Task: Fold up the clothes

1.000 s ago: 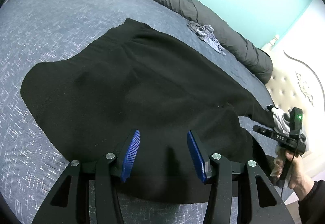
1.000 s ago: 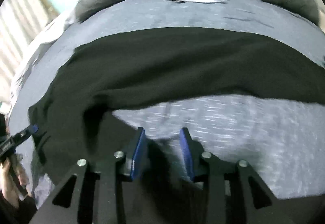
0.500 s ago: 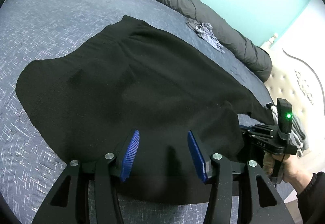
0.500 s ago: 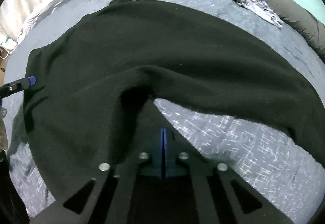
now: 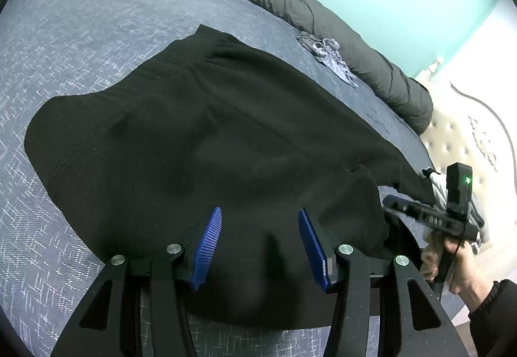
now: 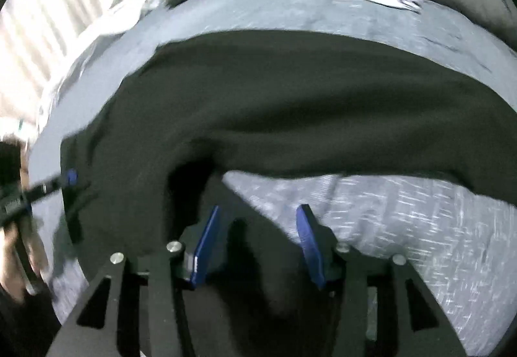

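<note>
Two grippers hung low over one dark piece of clothing, both with their blue pads spread and nothing between them. Nearest the left wrist camera, the left gripper [image 5: 260, 235] sat over the near hem of the black garment [image 5: 200, 137], its jaws apart above the cloth, probably lined up to take that edge. On the other side, the right gripper [image 6: 258, 237] was likewise parted, hovering where a leg of the garment met the bare blue-grey bedspread [image 6: 404, 221]; that view was smeared with motion, so whether the pads touched cloth I could not tell. From the left view the person's hand [image 5: 452, 263] gripped the right tool's handle off the bed's right edge, which suited a two-sided hold on a wide piece.

Beyond the pads, the garment lay spread nearly flat across the bedspread, apparently trousers with the waistband toward the far side and one leg running off to the right. A flap near the right gripper was humped up and lay partly over the rest. That would fit either a fold just being laid or a piece being smoothed out for folding.

Farther still, a small crumpled grey cloth [image 5: 326, 59] rested against the rolled dark duvet [image 5: 290, 4] along the bed's far edge, well apart from the work.
</note>
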`<state>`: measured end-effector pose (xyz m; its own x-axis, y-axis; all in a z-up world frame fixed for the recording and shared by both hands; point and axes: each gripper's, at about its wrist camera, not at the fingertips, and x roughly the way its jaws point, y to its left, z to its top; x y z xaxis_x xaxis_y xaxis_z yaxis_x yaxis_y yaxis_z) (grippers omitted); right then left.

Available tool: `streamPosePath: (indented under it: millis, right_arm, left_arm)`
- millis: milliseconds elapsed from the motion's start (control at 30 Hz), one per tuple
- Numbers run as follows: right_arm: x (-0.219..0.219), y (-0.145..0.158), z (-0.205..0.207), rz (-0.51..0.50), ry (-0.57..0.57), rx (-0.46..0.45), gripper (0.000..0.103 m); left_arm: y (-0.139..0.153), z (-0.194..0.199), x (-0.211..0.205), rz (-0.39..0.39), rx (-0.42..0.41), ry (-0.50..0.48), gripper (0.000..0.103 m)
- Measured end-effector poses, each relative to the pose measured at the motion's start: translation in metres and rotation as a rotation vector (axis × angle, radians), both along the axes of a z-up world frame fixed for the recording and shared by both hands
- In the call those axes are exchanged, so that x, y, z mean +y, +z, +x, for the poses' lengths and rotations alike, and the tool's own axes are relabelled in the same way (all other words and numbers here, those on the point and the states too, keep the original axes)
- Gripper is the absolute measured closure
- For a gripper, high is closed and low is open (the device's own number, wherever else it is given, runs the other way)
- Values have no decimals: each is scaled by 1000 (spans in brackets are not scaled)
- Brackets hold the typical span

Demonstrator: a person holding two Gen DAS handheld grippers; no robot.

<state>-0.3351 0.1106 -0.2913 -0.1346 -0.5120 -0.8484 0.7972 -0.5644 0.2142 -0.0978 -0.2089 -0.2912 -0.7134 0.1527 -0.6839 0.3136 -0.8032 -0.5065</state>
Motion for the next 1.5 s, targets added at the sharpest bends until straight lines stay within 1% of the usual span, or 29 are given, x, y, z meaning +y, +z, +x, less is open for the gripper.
streamPosePath:
  millis: [100,167,200,233,333,400,667,700,767,800,867,933,1000,1100,1167,1400,1467,1500]
  right_arm:
    - [-12,-12,11,72,59,51,53]
    - [-23,-21,16,121,93,88,68]
    - [-23,-22,18,126,100,101,82]
    - [-22,-21,18,125,101,114,93]
    - [-19,-19,18,117,96,154,99]
    - [-17,-20,11,111,61,133,100]
    - [-12,-29,-20,92,-89,12,100]
    - [-10,-28,-22,78,-105,-2,99]
    - [-3,-22,-27,45,-127,-20,94]
    - [5,-17,-30,36,-133,-19,86]
    - [21,-6,-35,17,-144,-18,78]
    - [40,4,-37,37,-148,7,77]
    - [66,12,-38,44,-142,12,76]
    - [99,20,-37,57,-130,8,67]
    - [117,21,-33,75,-123,6,67]
    - [173,4,-14,195,-109,33,66]
    - [182,-2,-11,195,-109,30,66]
    - [186,-5,-11,190,-104,23,63]
  left_arm:
    - [0,-1,1,-3,-1,-5,49]
    - [0,-1,1,-4,-2,-6,49]
    - [-1,-1,1,-3,-2,-5,49]
    - [-1,-1,0,-2,-2,-4,49]
    - [-1,0,-2,0,-3,-2,49]
    - [-2,1,-2,-1,-2,0,49]
    - [-4,3,-5,2,-4,7,49]
    - [-5,3,-5,3,-5,7,49]
    - [-5,3,-6,5,-6,6,49]
    - [-5,3,-6,6,-5,7,49]
    - [-5,3,-7,8,-5,6,49]
    - [-5,4,-7,12,-4,8,49]
    - [-3,4,-6,14,2,8,49]
    - [-1,4,-5,11,9,7,49]
    - [0,3,-3,7,10,5,49]
    - [1,1,2,0,10,-1,48]
    - [1,0,5,-5,7,-8,48]
    - [0,0,6,-7,5,-11,48]
